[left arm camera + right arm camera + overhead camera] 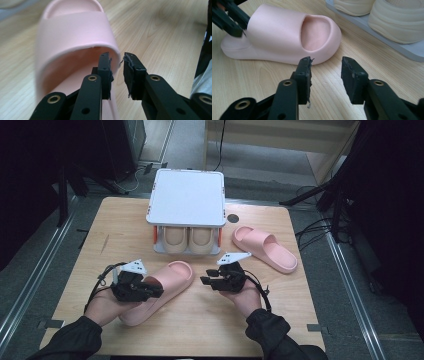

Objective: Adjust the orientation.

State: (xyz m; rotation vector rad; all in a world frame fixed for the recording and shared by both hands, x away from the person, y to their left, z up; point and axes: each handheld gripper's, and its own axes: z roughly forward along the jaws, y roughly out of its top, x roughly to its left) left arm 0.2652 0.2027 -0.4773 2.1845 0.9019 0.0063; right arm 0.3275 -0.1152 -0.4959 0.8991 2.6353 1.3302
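Straddling the pink slipper's (75, 47) rim, seemingly without pressing, the left claw (117, 65) is released; the right claw (325, 65) gapes empty; the rack (186, 227) at the worktop's far edge holds beige shoes (187, 240).

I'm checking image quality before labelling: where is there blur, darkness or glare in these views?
High view: surroundings dark, white rack top bright. Left gripper view: slipper soft and blurred far off, jaws sharp. Right gripper view: evenly lit, beige shoes slightly soft.

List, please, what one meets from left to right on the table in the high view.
left gripper → near pink slipper → right gripper → far pink slipper
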